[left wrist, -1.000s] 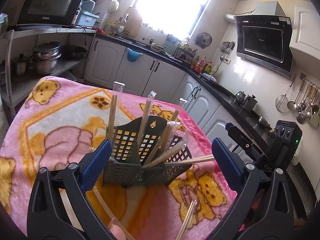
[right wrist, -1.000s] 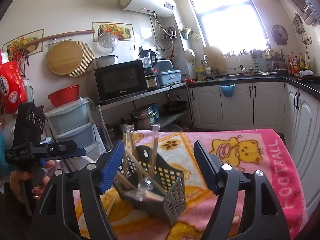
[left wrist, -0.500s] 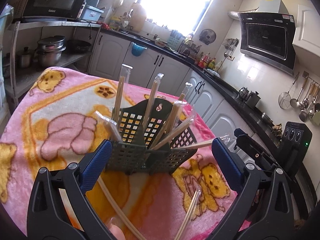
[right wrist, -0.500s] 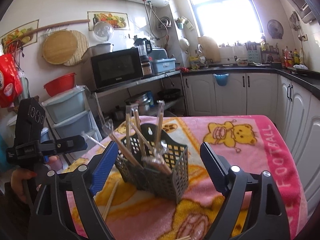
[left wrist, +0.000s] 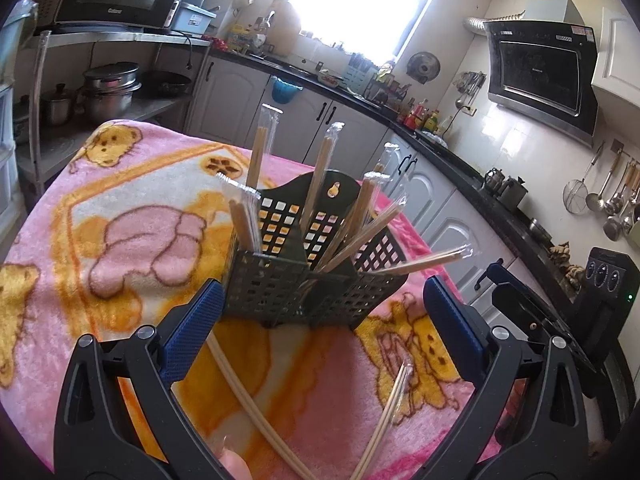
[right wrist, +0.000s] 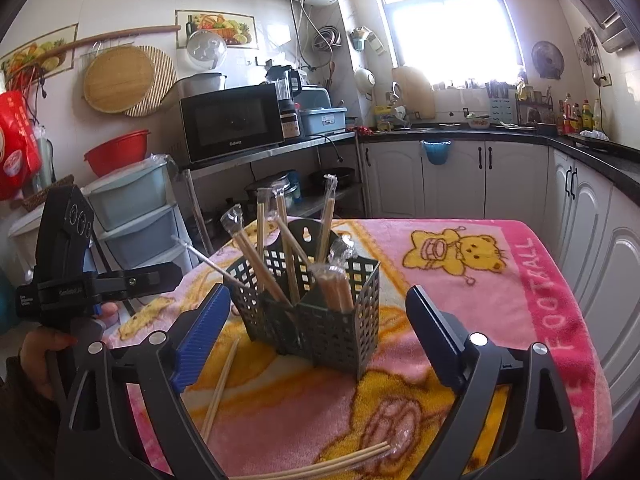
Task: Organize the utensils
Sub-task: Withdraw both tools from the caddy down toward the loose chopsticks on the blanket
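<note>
Jaws of the right gripper [right wrist: 316,332] are opening, empty; the left gripper [left wrist: 320,320] gapes too, holding nothing. Between each pair sits the caddy [left wrist: 304,276] mid-blanket [left wrist: 132,208], stuffed with wrapped chopsticks [left wrist: 256,160]. Loose chopsticks [left wrist: 256,404] lie on the blanket toward its near edge, beside both grippers.

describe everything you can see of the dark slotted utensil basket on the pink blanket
The utensil basket is a dark grey-green holder that looks like plastic, its walls pierced with square holes. A taller back panel has a keyhole hanging slot, and dividers split it into compartments. It stands upright on the pink blanket. Wrapped chopsticks lean out of it at different angles. Neither gripper touches it. More chopsticks lie loose on the blanket in front.
</note>
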`<state>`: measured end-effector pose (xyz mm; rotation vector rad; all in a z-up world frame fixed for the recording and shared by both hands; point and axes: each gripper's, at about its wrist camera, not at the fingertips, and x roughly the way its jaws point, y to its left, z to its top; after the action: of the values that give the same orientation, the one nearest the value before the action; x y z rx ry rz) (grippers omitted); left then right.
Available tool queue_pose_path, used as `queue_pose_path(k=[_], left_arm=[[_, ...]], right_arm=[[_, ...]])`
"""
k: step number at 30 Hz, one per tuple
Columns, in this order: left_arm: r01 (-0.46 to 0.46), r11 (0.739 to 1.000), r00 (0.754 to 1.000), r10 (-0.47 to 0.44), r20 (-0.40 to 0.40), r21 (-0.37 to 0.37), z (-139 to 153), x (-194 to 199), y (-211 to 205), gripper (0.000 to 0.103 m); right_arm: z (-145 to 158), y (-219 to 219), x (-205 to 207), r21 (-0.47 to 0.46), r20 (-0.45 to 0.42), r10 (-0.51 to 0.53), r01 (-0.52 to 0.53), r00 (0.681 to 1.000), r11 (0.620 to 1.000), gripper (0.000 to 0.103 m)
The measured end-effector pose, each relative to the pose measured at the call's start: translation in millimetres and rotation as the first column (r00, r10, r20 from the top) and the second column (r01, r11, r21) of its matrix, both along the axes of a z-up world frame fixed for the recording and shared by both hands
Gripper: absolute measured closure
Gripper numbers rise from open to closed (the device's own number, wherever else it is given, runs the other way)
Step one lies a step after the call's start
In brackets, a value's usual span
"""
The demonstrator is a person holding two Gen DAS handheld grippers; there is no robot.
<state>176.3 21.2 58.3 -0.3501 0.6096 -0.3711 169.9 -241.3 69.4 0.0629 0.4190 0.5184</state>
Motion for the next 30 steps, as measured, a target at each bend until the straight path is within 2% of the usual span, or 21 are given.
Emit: queue_pose_path(k=[14,22,30], left_arm=[[-0.031,0.999,0.998,0.033,-0.06,0.031,-25,-5,7,0.011],[-0.041,0.996,0.992,0.05,-0.113,0.078,-48,-4,8,0.011],[-0.05,0.993,0.985,0.067,-0.16,0.109,-68,2,11,0.011]], right_arm=[[-27,14,-10,-0.068,-0.091,-0.015,0.009,0.996,0.998,0.014],[-45,18,-12,-0.111,-0.149,-0.035,0.019,0.988,0.994,0.014],[-61,18,-14,-0.109,-0.208,-0.052,0.029,0.977,0.994,0.014]])
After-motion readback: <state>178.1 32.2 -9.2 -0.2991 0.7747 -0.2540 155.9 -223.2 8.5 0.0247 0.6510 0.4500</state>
